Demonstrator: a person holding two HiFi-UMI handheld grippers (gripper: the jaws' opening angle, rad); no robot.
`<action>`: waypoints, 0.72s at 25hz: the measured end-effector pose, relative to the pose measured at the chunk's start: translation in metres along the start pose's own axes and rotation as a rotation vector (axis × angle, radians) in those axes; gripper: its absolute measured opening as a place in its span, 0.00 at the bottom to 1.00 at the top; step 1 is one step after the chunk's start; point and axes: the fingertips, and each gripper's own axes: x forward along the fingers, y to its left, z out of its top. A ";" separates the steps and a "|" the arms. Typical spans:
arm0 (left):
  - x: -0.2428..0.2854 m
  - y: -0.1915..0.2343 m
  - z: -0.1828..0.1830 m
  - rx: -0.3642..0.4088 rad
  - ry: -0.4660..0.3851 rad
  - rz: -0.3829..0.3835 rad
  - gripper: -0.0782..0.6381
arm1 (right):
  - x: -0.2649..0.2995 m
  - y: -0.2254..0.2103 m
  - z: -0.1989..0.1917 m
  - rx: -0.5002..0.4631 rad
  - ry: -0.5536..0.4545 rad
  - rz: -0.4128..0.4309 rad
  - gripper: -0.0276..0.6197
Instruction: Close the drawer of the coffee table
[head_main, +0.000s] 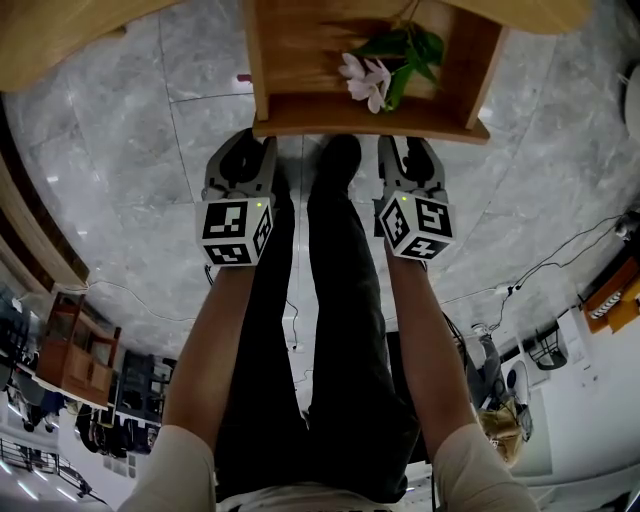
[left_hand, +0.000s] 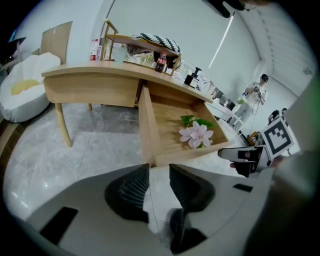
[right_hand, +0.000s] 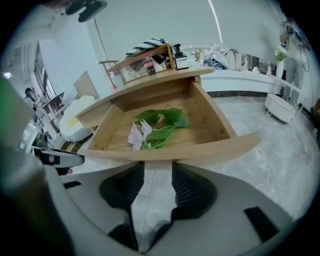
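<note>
Drawer (head_main: 370, 128) of pale wood stands pulled out from the coffee table (left_hand: 90, 82), with a pink flower (head_main: 365, 80) and green leaves lying inside. I see my left gripper (head_main: 252, 150) and right gripper (head_main: 408, 150) just short of its front edge, all 4 jaws partly apart, holding nothing. The bottle (right_hand: 148, 65) label is too small to read.

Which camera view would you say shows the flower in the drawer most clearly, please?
The right gripper view: the flower lies whole, blossoms and leaves, inside the open drawer. The head view catches it at the top edge; the left gripper view shows it smaller, from the side.
</note>
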 end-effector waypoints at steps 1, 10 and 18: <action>-0.001 0.000 0.008 0.002 -0.009 0.001 0.30 | 0.000 0.001 0.007 -0.002 -0.008 -0.002 0.33; 0.002 0.005 0.046 0.030 -0.087 -0.004 0.30 | 0.005 0.004 0.044 -0.011 -0.089 0.002 0.33; -0.001 0.005 0.063 0.052 -0.136 0.000 0.30 | 0.004 0.005 0.060 -0.019 -0.138 0.009 0.33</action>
